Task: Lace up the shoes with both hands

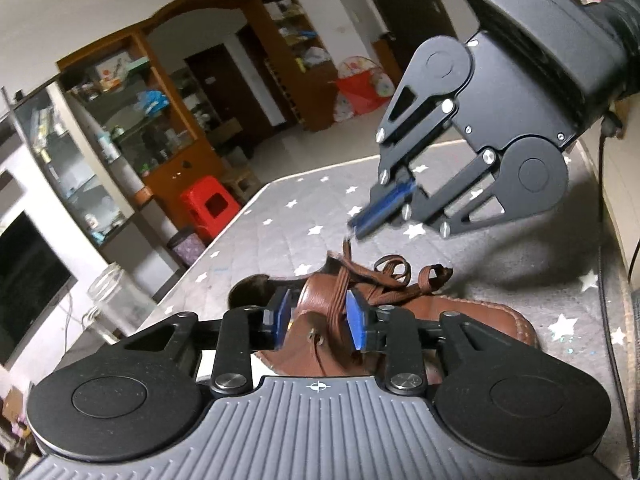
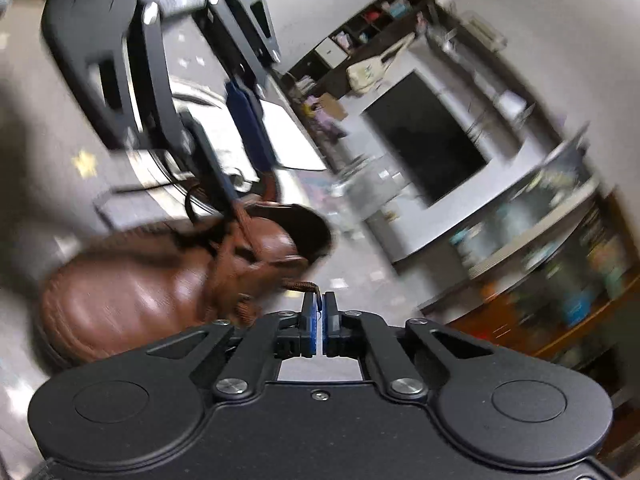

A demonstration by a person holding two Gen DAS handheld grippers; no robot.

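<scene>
A brown leather shoe (image 1: pixel 472 320) (image 2: pixel 140 288) lies on the grey star-patterned cloth (image 1: pixel 300 220). My left gripper (image 1: pixel 320 318) is open, its blue pads on either side of the shoe's tongue and a taut strand of the brown lace (image 1: pixel 339 292). Loose lace loops (image 1: pixel 394 268) rest on top of the shoe. Just above the shoe, my right gripper (image 1: pixel 356 228) (image 2: pixel 319 308) is shut on the lace end (image 2: pixel 304 285) and holds it up. The right wrist view is blurred; it shows the left gripper (image 2: pixel 250 188) over the shoe's opening.
The cloth-covered table's far-left edge drops off towards a red stool (image 1: pixel 210 204) and a clear glass jar (image 1: pixel 108 300). A wooden cabinet (image 1: pixel 160 120) and a dark TV (image 1: pixel 28 280) stand beyond. A black cable (image 1: pixel 612 320) runs along the table's right side.
</scene>
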